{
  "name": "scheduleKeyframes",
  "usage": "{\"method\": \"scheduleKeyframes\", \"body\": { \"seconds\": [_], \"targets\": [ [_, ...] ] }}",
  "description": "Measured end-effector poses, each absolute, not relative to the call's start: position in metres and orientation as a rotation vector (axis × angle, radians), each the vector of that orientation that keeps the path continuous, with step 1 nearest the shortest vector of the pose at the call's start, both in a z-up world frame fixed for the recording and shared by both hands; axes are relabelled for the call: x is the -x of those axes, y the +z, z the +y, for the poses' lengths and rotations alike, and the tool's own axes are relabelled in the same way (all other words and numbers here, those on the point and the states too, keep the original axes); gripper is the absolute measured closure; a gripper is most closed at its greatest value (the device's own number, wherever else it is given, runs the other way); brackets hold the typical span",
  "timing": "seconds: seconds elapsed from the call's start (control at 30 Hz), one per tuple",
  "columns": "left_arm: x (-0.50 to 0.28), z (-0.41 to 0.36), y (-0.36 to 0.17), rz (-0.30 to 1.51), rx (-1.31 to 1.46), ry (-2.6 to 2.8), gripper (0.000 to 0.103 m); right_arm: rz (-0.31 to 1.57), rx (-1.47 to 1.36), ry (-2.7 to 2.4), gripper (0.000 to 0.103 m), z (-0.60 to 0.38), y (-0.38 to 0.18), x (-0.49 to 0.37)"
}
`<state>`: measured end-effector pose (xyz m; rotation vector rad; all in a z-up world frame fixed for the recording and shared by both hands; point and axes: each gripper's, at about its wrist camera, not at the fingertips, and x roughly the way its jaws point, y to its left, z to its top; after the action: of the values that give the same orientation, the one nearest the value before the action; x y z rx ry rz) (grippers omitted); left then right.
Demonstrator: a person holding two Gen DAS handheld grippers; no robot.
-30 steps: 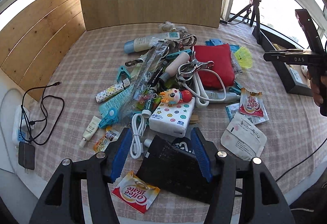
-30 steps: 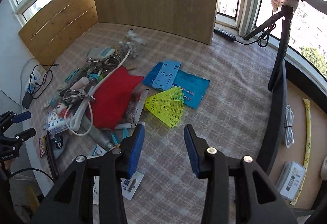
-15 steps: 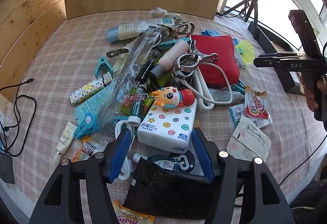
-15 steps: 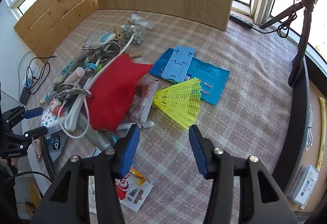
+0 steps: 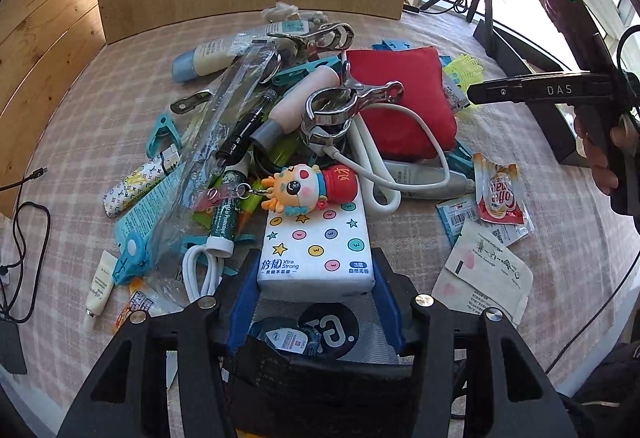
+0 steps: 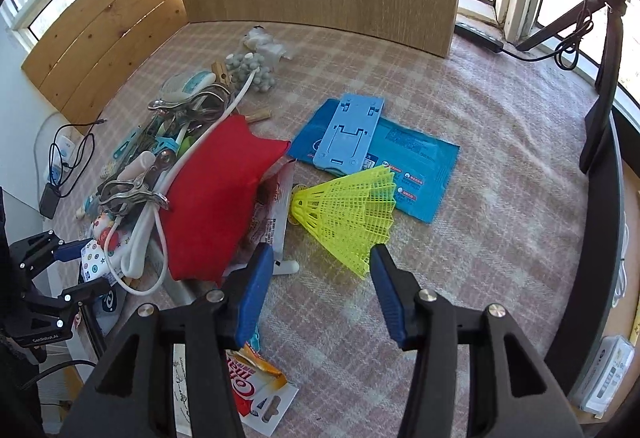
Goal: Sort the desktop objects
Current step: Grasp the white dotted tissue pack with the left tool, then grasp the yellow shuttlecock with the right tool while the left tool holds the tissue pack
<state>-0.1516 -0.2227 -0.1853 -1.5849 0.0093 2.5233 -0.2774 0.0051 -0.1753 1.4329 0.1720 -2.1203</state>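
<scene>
Item: tissue pack (image 5: 318, 244), white with coloured dots and stars, lying flat on the checked worktop (image 5: 100, 110) at the near edge of the clutter pile.

Position: its near end sits between the blue pads of the left tool (image 5: 316, 302), one pad beside each long edge. The jaws have just been closing round it; whether the pads already press on the wrapper cannot be told from here.

Handling: light, soft and compressible, with a slick film wrapper. It should give under pressure, so a hold across the narrow width near the end seems sound, squeezed enough that the film does not slide.

Encumbrance: a doll keyring (image 5: 308, 188) lies on the pack's far end, and a white cable (image 5: 400, 142) loops just beyond. Both are likely to drag or tumble if the pack is lifted.

Item: yellow shuttlecock (image 6: 352, 212), just ahead of the right tool (image 6: 318, 278), whose jaws stand released and empty. Featherweight, springy mesh skirt, easily crushed; best taken at the cork end or lightly across the skirt.
</scene>
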Motion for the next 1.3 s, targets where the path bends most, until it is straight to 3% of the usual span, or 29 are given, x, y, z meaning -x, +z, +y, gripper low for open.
{"method": "scheduleKeyframes", "body": {
  "seconds": [0.5,0.57,0.63,1.1,1.3],
  "targets": [
    [0.141,-0.223,-0.174,-0.022,1.563,2.548,0.055,0.202,-1.326,-2.072,0.056,0.008,-0.175,0.283],
    [0.14,-0.221,-0.173,-0.022,1.562,2.554,0.055,0.196,-1.339,-2.039,0.082,0.007,-0.176,0.281],
    [0.14,-0.22,-0.172,-0.022,1.561,2.562,0.055,0.164,-1.348,-2.014,0.098,0.007,-0.177,0.279],
    [0.121,-0.214,-0.121,-0.054,1.416,2.657,0.056,0.013,-1.178,-2.14,0.102,0.048,-0.115,0.25],
    [0.123,-0.182,-0.093,0.049,1.301,2.665,0.056,-0.052,-1.136,-2.197,0.102,0.083,-0.092,0.242]
  ]
}}
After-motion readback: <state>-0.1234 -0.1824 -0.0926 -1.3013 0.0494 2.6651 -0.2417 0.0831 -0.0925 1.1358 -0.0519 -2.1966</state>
